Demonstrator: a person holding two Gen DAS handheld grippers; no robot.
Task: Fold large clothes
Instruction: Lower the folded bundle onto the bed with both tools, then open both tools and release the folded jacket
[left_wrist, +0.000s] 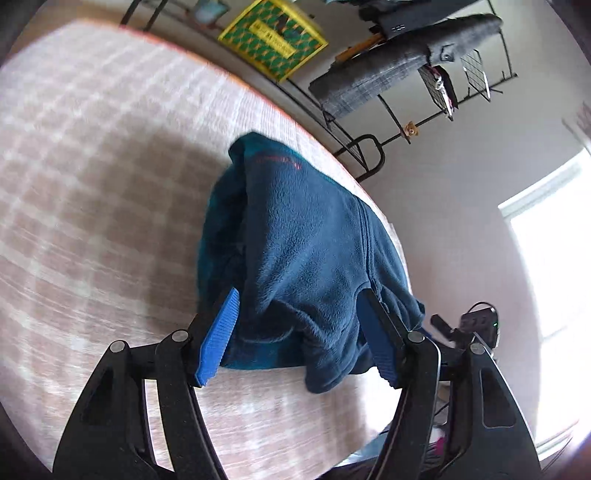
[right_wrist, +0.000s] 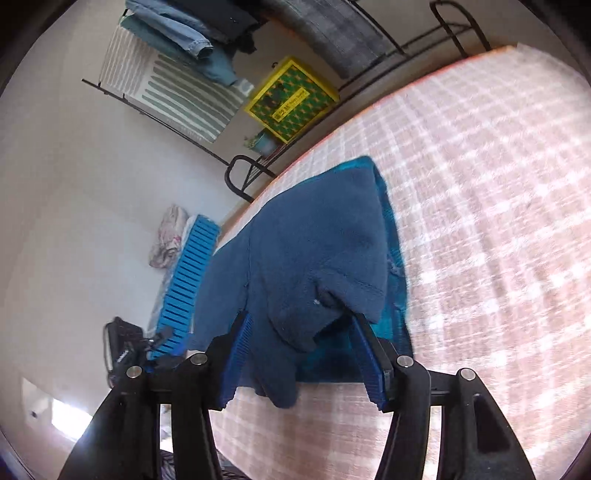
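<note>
A dark blue fleece jacket (left_wrist: 295, 236) lies bunched on a pink checked bed cover (left_wrist: 92, 166), with a teal layer under it. In the left wrist view, my left gripper (left_wrist: 299, 306) has its blue-padded fingers spread wide on either side of a fold of the fleece, and the cloth drapes between them. In the right wrist view, the same jacket (right_wrist: 314, 251) lies near the bed's edge. My right gripper (right_wrist: 303, 328) is likewise spread wide around a hanging fold of fleece. The fleece hides both grippers' fingertips in part.
A black metal clothes rack (left_wrist: 406, 74) with grey and other garments stands past the bed. A yellow-green box (right_wrist: 291, 98) leans at the wall. A blue slatted crate (right_wrist: 188, 284) and a black device (right_wrist: 122, 350) stand on the floor. A bright window (left_wrist: 546, 266) lies to the right.
</note>
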